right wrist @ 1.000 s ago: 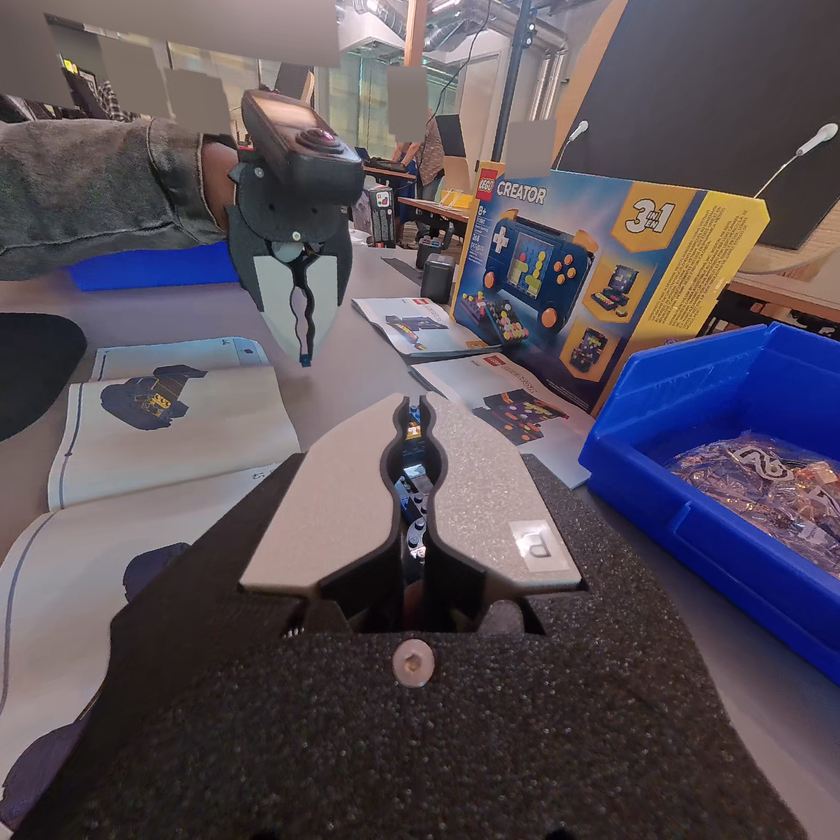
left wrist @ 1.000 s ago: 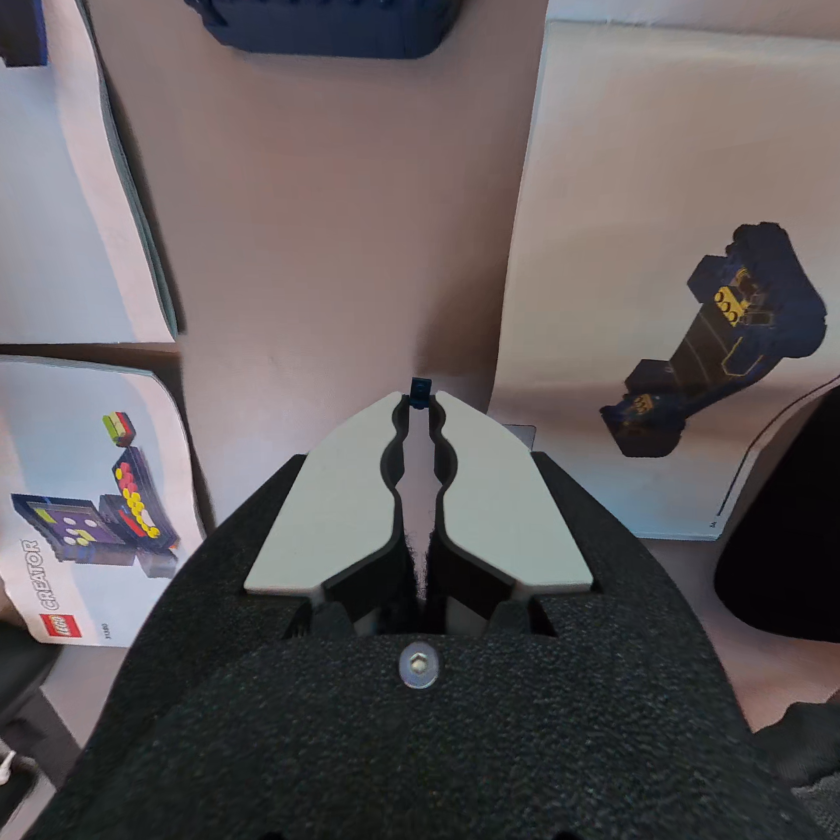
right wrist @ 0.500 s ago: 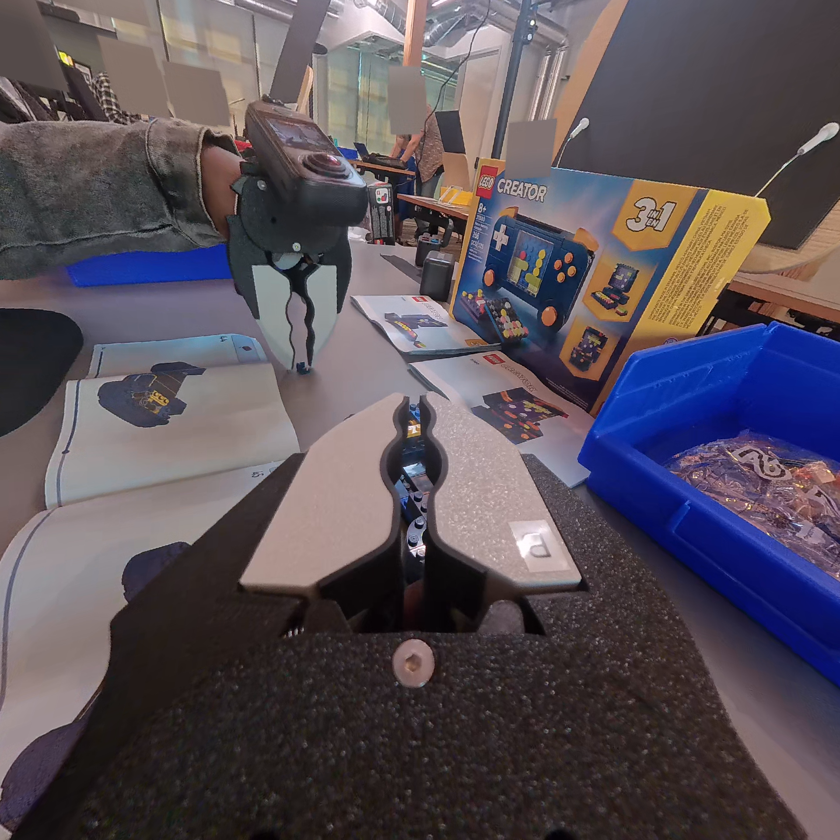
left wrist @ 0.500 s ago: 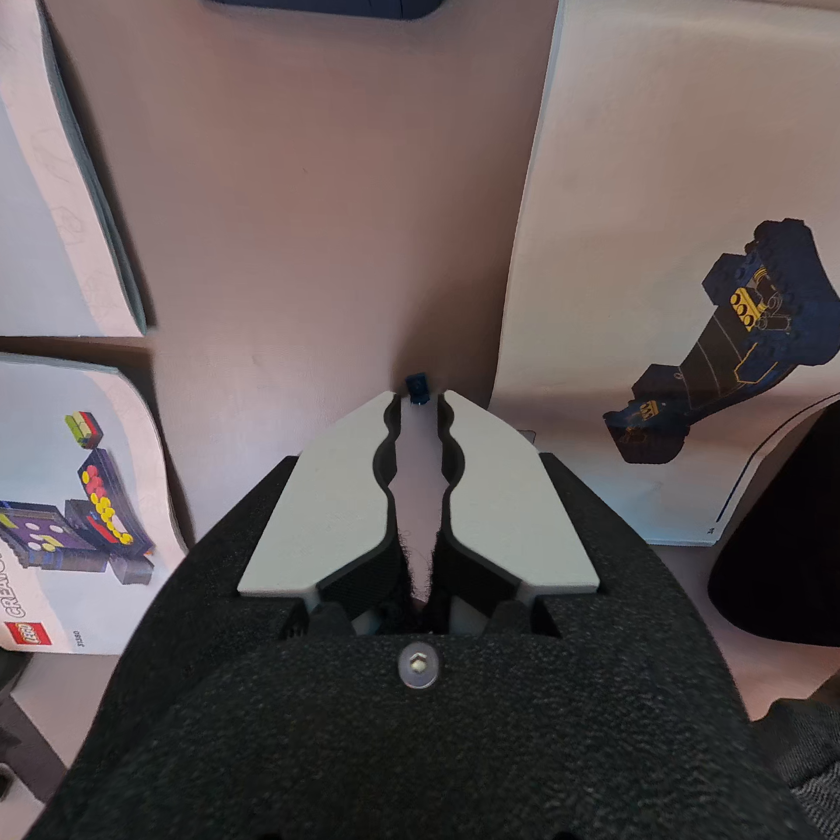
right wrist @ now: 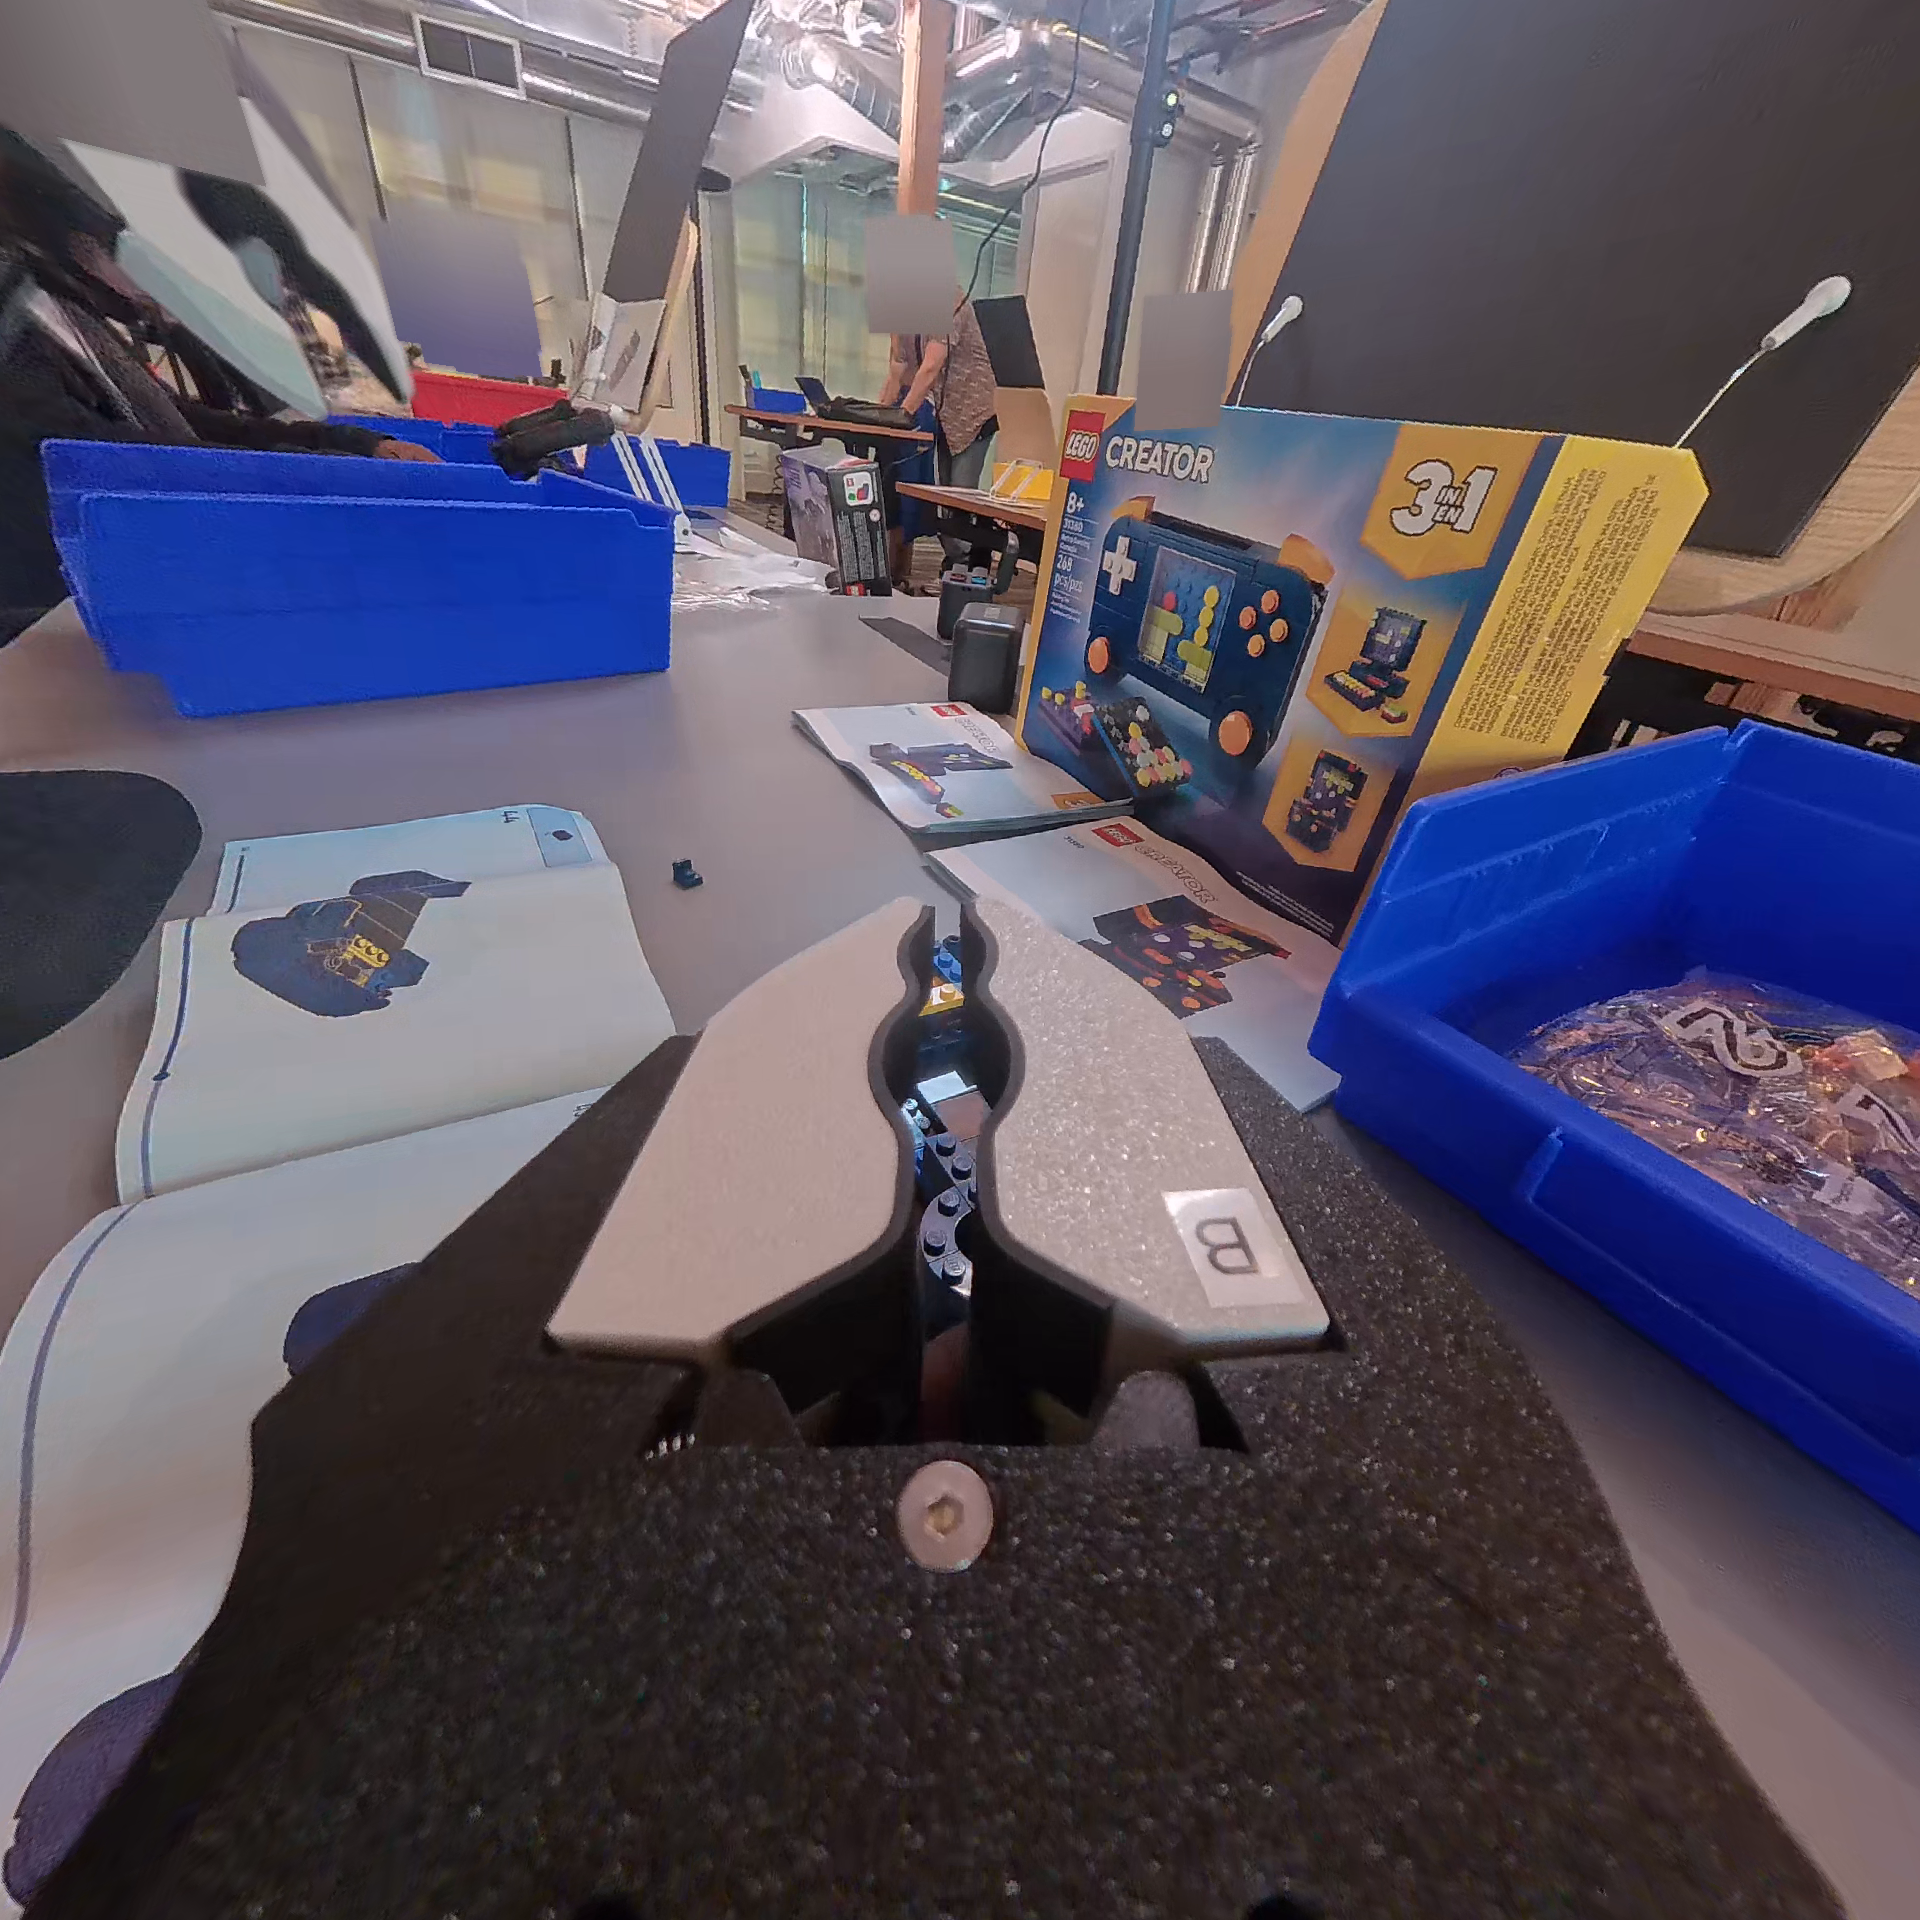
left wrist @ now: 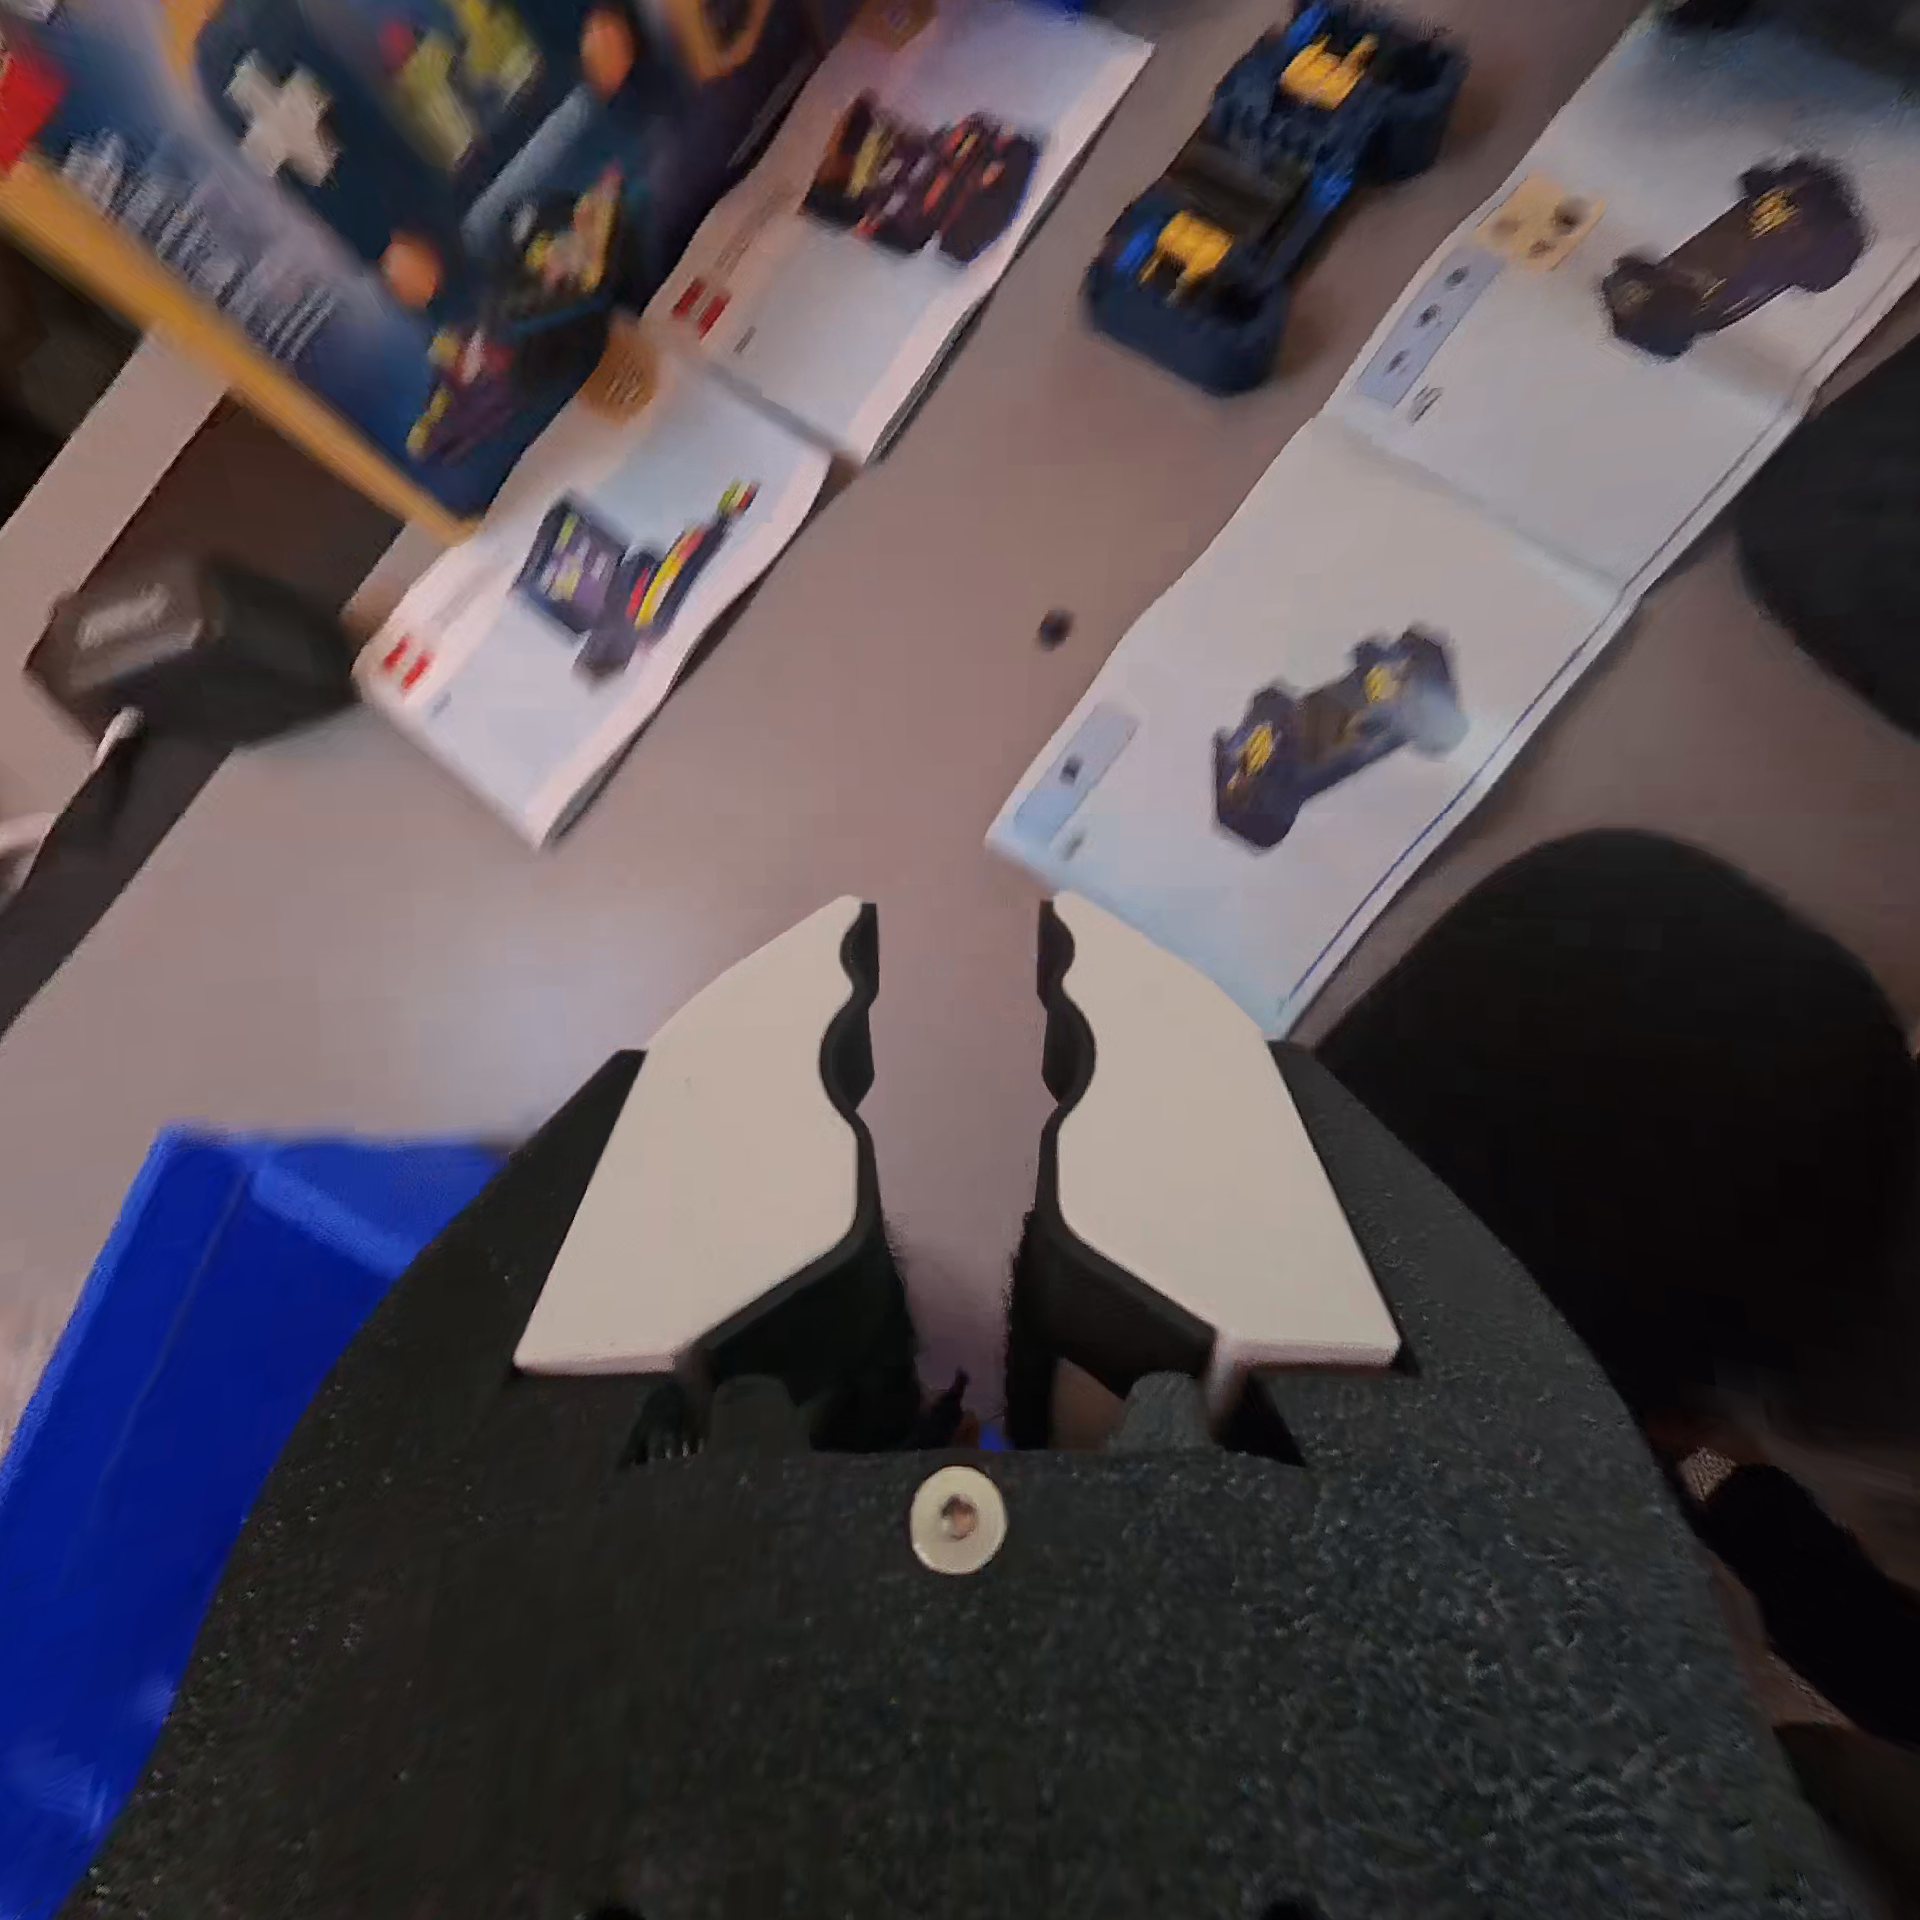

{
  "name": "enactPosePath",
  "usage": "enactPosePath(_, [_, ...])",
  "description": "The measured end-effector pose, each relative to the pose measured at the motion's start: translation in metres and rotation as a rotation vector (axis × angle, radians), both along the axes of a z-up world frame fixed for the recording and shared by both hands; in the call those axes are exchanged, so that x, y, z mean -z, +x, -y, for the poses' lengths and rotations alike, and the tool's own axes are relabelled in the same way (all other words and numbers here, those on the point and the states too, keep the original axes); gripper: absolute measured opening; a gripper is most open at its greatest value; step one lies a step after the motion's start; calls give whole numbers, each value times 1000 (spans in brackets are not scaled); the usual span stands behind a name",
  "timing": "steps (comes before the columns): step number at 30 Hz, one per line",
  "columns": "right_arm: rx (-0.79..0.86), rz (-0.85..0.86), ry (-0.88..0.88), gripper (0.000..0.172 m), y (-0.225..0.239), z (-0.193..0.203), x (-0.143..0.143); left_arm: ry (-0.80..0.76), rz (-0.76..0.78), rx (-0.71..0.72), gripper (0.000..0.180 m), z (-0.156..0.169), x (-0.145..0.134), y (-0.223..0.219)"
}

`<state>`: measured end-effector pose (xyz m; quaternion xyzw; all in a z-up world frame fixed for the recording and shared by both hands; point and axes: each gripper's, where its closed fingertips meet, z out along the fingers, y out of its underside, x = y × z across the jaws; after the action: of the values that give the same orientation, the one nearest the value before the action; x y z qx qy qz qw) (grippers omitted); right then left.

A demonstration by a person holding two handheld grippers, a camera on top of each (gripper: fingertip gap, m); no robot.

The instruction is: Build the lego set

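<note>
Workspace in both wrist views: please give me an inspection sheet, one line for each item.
Surface: grey table, mostly bare in the middle.
Job's things: small dark brick lying loose beside the open booklet; brick model on the table.
Clutter: set box, two closed booklets, blue bins, bagged parts.
Grippers: left tongs open, nothing between them; right tongs nearly shut over the model.
Cables: nothing seen on the table.
Surroundings: desks, a standing person.

Glossy blue plastic bin [right wrist: 1621, 997], paper booklets [right wrist: 395, 997]
</note>
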<state>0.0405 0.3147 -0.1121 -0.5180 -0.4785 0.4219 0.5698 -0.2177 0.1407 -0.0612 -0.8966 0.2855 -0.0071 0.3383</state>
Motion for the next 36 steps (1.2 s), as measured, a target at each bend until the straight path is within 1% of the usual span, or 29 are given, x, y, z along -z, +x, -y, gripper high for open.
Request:
enactPosePath(3, [1, -1, -1, 4, 0, 0, 0, -68, -68, -217, 30, 44, 6, -62])
enactPosePath(5, [3, 0, -2, 4, 0, -1, 0, -128, -24, -332, 30, 72, 16, -87])
enactPosePath(8, [8, -3, -4, 3, 0, -1, 0, -212, 58, -412, 36, 104, 36, -97])
enactPosePath(10, [11, -6, -8, 4, 1, -2, 0, -247, 98, -427, 42, 113, 50, -92])
enactPosePath(13, [12, -11, -13, 3, 1, -3, -1, -336, 137, -413, 59, 118, 75, -77])
enactPosePath(15, [12, -11, -13, 3, 1, -3, -1, -398, 103, -420, 60, 122, 92, -74])
enactPosePath(17, [12, -10, -11, 3, 1, -3, -1, -410, 52, -440, 50, 122, 100, -79])
enactPosePath(19, [12, -9, -11, 4, 1, -3, -1, -418, 82, -432, 39, 121, 99, -74])
enactPosePath(20, [12, -9, -11, 3, 1, -3, -1, -431, 107, -415, 40, 121, 99, -67])
enactPosePath(24, [11, -8, -9, 4, 1, -2, 0, -455, 89, -369, 41, 120, 100, -48])
enactPosePath(26, [11, -8, -9, 4, 1, -2, 0, -454, 122, -361, 42, 115, 99, -34])
enactPosePath(30, [10, -7, -9, 4, 1, -2, 0, -451, 139, -337, 44, 104, 100, -7])
enactPosePath(31, [9, -7, -8, 3, 1, -2, 0, -454, 152, -329, 46, 101, 100, 1])
enactPosePath(33, [8, -6, -8, 3, 1, -2, 0, -455, 192, -277, 59, 94, 99, 21])
enactPosePath(34, [8, -6, -8, 3, 1, -2, 0, -450, 195, -249, 61, 91, 99, 30])
enactPosePath(36, [7, -6, -9, 4, 1, -2, 0, -452, 160, -233, 73, 89, 102, 35])
